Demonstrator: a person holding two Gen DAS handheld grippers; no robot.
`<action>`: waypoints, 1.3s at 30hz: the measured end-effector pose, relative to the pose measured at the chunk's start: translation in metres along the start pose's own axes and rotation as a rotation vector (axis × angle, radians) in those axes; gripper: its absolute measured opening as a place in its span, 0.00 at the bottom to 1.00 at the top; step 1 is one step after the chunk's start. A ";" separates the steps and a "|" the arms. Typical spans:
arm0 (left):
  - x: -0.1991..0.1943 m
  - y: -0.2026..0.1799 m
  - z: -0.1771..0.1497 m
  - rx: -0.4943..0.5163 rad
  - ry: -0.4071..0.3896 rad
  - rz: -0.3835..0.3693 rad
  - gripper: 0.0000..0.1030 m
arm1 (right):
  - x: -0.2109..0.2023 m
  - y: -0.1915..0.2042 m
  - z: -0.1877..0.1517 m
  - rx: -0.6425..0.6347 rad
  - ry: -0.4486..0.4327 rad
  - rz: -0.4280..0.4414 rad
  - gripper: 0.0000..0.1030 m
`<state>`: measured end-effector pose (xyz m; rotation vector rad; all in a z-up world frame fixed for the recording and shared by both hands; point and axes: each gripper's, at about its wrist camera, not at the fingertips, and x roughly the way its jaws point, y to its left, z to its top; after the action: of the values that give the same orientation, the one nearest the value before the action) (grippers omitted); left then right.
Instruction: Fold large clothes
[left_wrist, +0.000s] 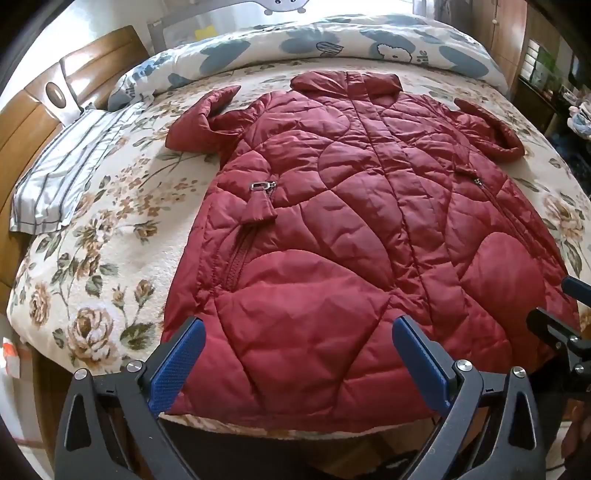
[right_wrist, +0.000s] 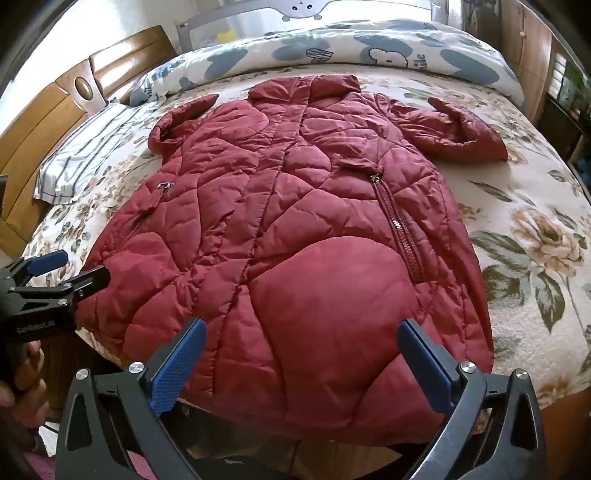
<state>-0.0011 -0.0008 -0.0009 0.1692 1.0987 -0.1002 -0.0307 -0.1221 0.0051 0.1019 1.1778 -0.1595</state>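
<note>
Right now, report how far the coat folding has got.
Done: the red quilted coat lies spread flat, front up, on the floral bedspread, collar toward the rolled duvet. In hand: nothing yet; the left gripper and right gripper both hang open over the hem, pads off the fabric. Left: everything. Both sleeves lie out to the sides, unfolded, and the body shows no fold.

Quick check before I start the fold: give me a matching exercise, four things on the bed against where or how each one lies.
Things:
1. red quilted coat
2. striped pillow
3. blue-patterned duvet
4. left gripper

States:
A. bunched along the far edge of the bed
B. jaws open above the coat's near hem
C. spread flat, front up, collar away from the camera
D. by the wooden headboard

Pairs: 1-C, 2-D, 3-A, 4-B
</note>
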 end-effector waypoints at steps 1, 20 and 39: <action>0.000 -0.001 -0.001 0.001 0.000 0.000 0.99 | 0.000 -0.001 0.001 -0.002 0.001 -0.001 1.00; 0.003 -0.001 0.001 0.014 0.009 0.006 0.99 | 0.000 -0.002 0.003 -0.004 0.001 -0.001 1.00; 0.018 0.000 0.008 0.026 0.007 0.024 0.99 | 0.008 -0.007 0.010 0.004 0.008 -0.003 1.00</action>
<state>0.0140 -0.0018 -0.0129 0.2062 1.1027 -0.0921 -0.0196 -0.1308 0.0013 0.1040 1.1854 -0.1644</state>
